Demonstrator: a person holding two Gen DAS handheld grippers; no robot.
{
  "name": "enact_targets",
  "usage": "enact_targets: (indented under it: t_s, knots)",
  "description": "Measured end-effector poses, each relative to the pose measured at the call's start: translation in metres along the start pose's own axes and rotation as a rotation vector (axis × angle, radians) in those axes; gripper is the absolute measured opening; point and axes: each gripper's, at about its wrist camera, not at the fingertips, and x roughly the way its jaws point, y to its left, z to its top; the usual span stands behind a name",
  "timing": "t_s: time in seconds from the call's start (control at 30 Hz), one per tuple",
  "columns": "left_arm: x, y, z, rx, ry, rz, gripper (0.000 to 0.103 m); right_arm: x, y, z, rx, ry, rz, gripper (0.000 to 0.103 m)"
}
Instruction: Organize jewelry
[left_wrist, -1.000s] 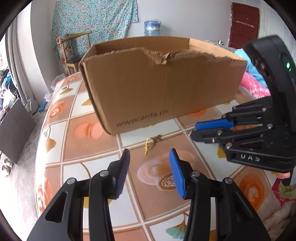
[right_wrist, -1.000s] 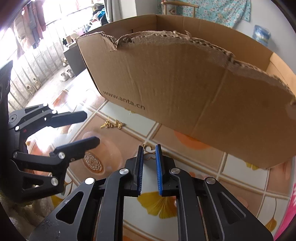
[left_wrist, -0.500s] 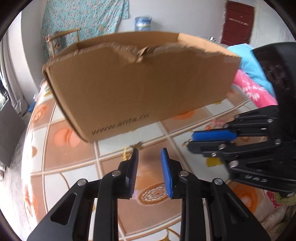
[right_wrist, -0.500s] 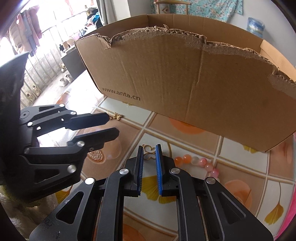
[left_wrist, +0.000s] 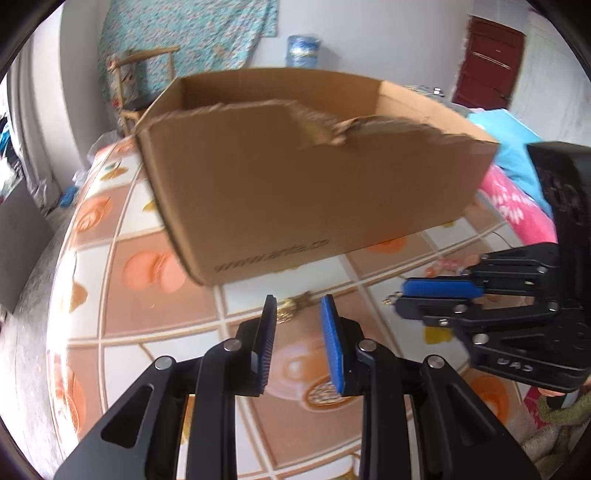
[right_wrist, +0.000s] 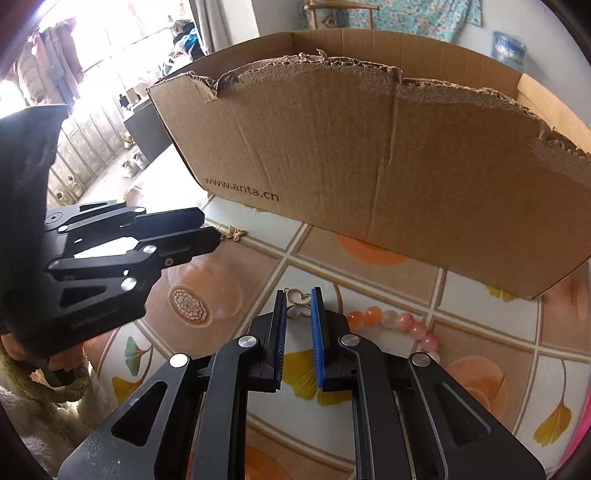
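**2 gold pieces at the jaws beside the torn carton**

While the right gripper (right_wrist: 298, 302) sits at the lower centre of its own view, its 2 blue pads are pressed onto a small gold heart-loop piece (right_wrist: 298, 303), which stands pinched between the tips. In the left wrist view the left gripper (left_wrist: 297, 308) shows its jaws narrowly spread, and a gold flower charm (left_wrist: 291, 305) lies on the patterned tablecloth (left_wrist: 147, 306) just beyond and between the tips; whether the pads touch it cannot be told through the blur.

Against the frame from 1 second ago, the left jaws have narrowed and the charm now sits up at their tips rather than well ahead of them; the right gripper's pinch looks unchanged.

Only the right wrist view shows the string of pink and orange beads (right_wrist: 391, 322) lying right of centre on the cloth, and the charm's flower shape just past the left gripper's tips. Only the left wrist view looks down into the open cardboard box (left_wrist: 317, 192).
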Motion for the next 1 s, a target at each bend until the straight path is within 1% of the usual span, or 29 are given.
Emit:
enact_targets:
  t_s: [0.13,0.17,0.33,0.43,0.6,0.7,0.83,1.0]
  knots:
    - [0.009,-0.007,0.002,0.051,0.012,0.027,0.024,0.000,0.000,-0.001,0.001,-0.001,0.001,0.011]
    - [0.012,-0.007,0.002,0.058,0.013,0.024,0.024,0.000,0.000,-0.001,0.002,-0.001,0.001,0.011]
    - [0.015,-0.005,0.006,0.051,0.012,-0.001,0.024,0.000,0.000,-0.001,0.004,-0.002,0.003,0.011]
    - [0.022,-0.004,0.006,0.059,0.040,0.014,0.024,0.000,-0.001,-0.001,0.004,-0.004,0.005,0.011]
    - [0.024,-0.003,0.007,0.053,0.041,0.012,0.024,0.001,-0.003,-0.001,0.007,-0.006,0.008,0.011]
    - [0.024,-0.004,0.005,0.058,0.041,0.028,0.020,0.000,-0.003,-0.001,0.009,-0.007,0.008,0.011]
    - [0.021,-0.002,0.003,0.055,0.047,0.036,0.013,0.001,-0.004,-0.001,0.008,-0.007,0.009,0.011]
    - [0.020,-0.002,0.002,0.067,0.046,0.041,0.012,0.001,-0.004,-0.001,0.009,-0.007,0.007,0.011]
